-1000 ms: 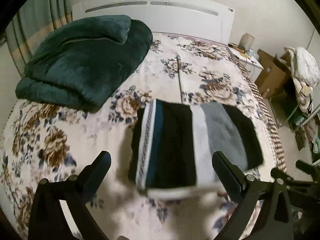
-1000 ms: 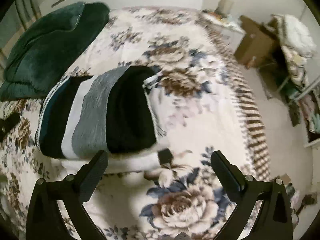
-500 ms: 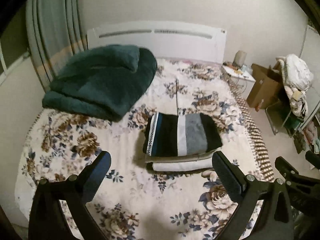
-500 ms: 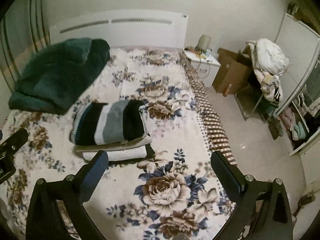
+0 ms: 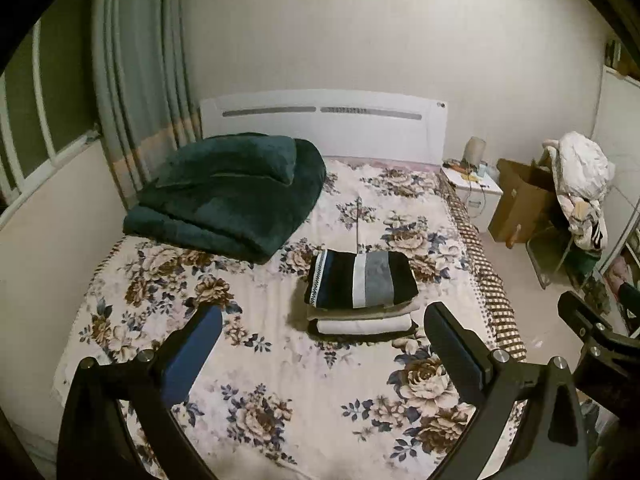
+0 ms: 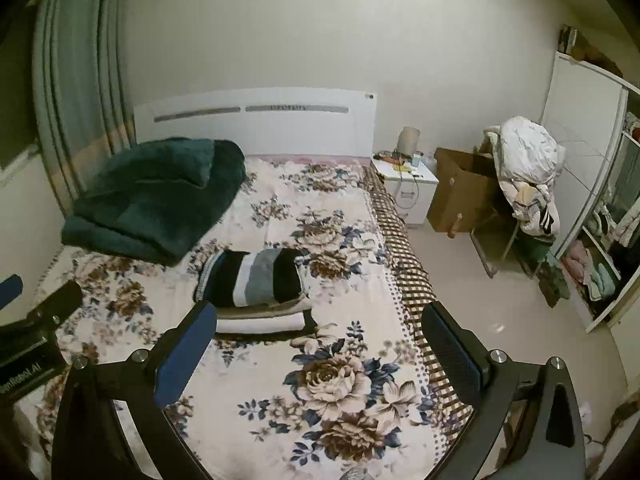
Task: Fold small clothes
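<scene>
A folded striped garment, black, grey, white and blue, lies on top of a small stack of folded clothes on the floral bed. The striped garment and the stack also show in the right wrist view. My left gripper is open and empty, held back above the bed's foot. My right gripper is open and empty, to the right of the left one. The left gripper's body shows at the right view's left edge.
A folded dark green blanket lies at the head of the bed by the white headboard. A nightstand, a cardboard box, a chair piled with clothes and shelving stand to the right. Curtains hang left.
Both grippers have pulled far back and up from the stack. The striped garment, close under them a second ago, now lies at rest on the stack. Both stay open.
</scene>
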Demonstrator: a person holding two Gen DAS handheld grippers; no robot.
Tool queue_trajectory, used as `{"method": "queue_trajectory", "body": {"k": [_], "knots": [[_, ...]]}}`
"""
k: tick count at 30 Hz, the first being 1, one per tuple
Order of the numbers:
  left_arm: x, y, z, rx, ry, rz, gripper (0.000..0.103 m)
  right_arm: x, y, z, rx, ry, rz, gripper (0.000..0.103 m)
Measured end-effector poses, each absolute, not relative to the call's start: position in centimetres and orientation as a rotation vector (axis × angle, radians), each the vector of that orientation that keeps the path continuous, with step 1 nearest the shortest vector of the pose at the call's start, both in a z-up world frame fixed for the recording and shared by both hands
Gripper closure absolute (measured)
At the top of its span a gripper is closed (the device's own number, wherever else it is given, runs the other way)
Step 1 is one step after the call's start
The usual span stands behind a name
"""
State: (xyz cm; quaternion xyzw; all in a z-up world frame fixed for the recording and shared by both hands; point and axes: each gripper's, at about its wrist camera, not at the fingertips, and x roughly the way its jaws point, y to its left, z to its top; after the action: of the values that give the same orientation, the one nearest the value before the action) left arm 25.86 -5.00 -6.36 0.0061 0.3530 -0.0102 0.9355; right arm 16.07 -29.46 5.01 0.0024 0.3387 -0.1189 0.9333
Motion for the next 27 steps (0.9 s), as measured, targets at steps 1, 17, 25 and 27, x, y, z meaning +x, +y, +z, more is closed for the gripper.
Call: {"method": "queue_trajectory", "body": {"k": [1, 17, 25, 27], "knots": [[25.1, -5.1, -6.0, 0.011, 0.717, -0.021, 0.000, 15.0, -29.2, 5.8, -0.006, 0.678, -0.244, 0.000], [19.9, -5.7, -3.1, -0.008, 0.676, -0.032, 0.000, 8.0, -29.8, 11.0, 0.002, 0.628, -0.216, 0.000], [19.0, -5.4, -2.5, -0.010, 0.678, -0.021, 0.000, 8.1, -29.8, 11.1, -0.001, 0.628, -0.215, 0.000], [19.0, -5.5, -2.5, -0.011, 0.678, -0.022, 0.000, 7.7, -29.7, 11.3, -0.001, 0.628, -0.216, 0.000]]}}
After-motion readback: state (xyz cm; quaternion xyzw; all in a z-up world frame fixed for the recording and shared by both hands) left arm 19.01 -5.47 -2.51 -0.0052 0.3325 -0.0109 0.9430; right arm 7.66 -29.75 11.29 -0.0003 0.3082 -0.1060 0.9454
